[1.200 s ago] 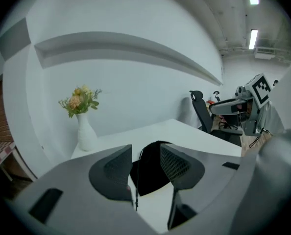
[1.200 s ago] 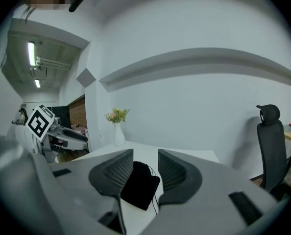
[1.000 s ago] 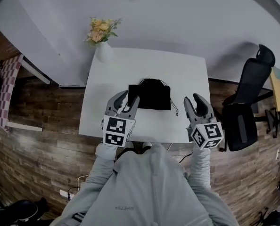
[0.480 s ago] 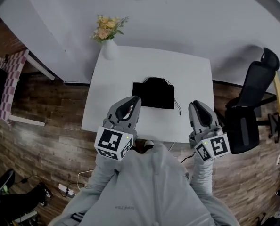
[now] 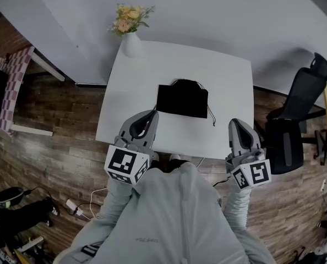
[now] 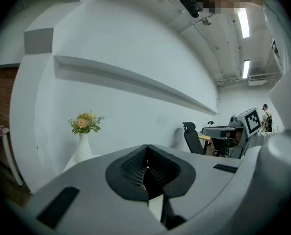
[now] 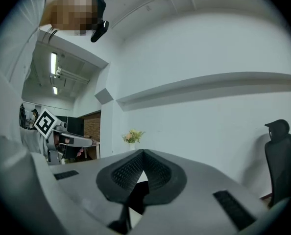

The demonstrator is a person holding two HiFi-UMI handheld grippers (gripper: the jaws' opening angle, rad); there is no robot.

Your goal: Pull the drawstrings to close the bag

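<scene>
A black drawstring bag (image 5: pixel 183 99) lies flat in the middle of the white table (image 5: pixel 125 120), its cords (image 5: pixel 212 117) trailing off its right side and looping at its top. My left gripper (image 5: pixel 151 114) hovers over the table's near edge, left of and short of the bag. Its jaws have just closed and stand shut with nothing between them, as the left gripper view (image 6: pixel 146 150) confirms. My right gripper (image 5: pixel 235 123) hangs at the near right corner, apart from the bag. It too has just closed on nothing (image 7: pixel 143 153). The bag is hidden in both gripper views.
A white vase of flowers (image 5: pixel 131 37) stands at the table's far left corner, also visible as flowers (image 6: pixel 84 123) in the left gripper view. A black office chair (image 5: pixel 295 120) sits right of the table. Brick-patterned floor surrounds it, with cables (image 5: pixel 75 208) at lower left.
Both grippers drew back from the bag toward the person and rose slightly. The jaws of each went from open to shut, with nothing taken hold of.
</scene>
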